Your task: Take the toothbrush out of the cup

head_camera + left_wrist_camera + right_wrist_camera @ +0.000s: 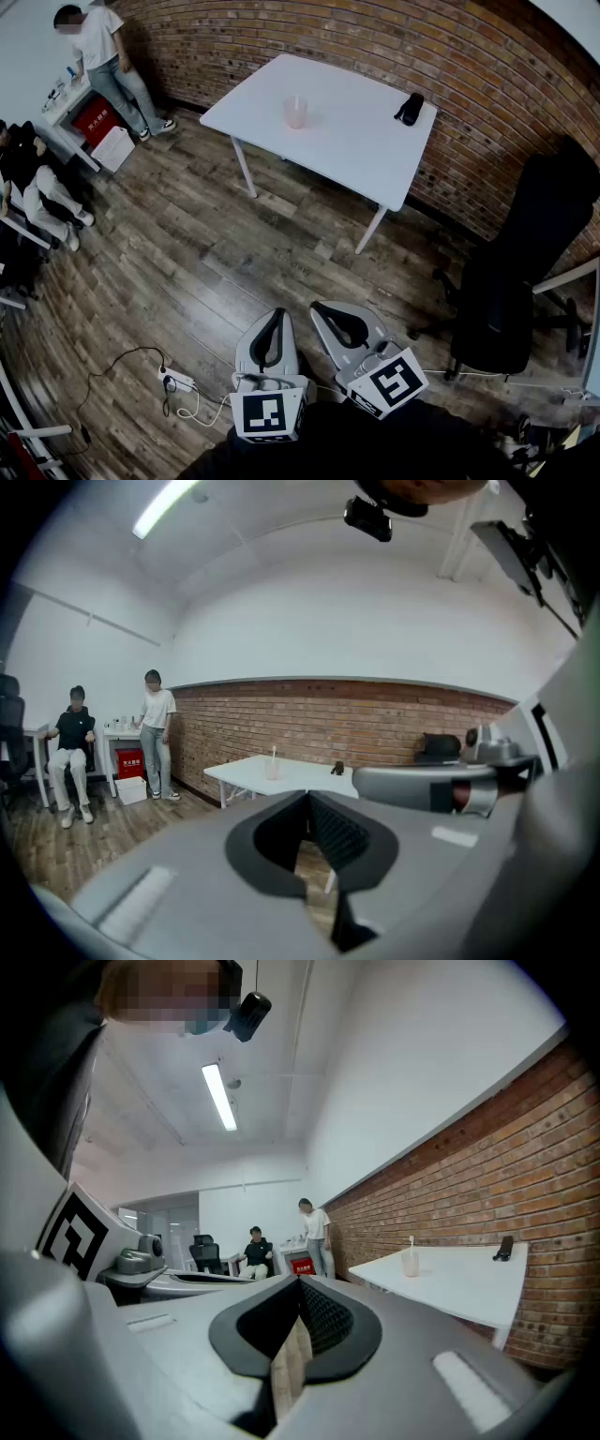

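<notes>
Toothbrush (411,1241) is standing in the pink cup (295,112) on the white worktop (347,131), well ahead of both tongs. Looks like the approach step to me. Left tongs (278,312) and right tongs (320,307) are both closed and empty. Next move: get close, then open one around the brush handle.

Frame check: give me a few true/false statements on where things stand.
The toothbrush stands in the cup on the white table. True.
The right gripper holds the toothbrush. False: its jaws are shut on nothing, far from the table.
A black object lies on the table too. True.
The left gripper touches the cup. False: it is over the wood floor, away from the table.
The office chair stands left of the table in the head view. False: it is at the right.
</notes>
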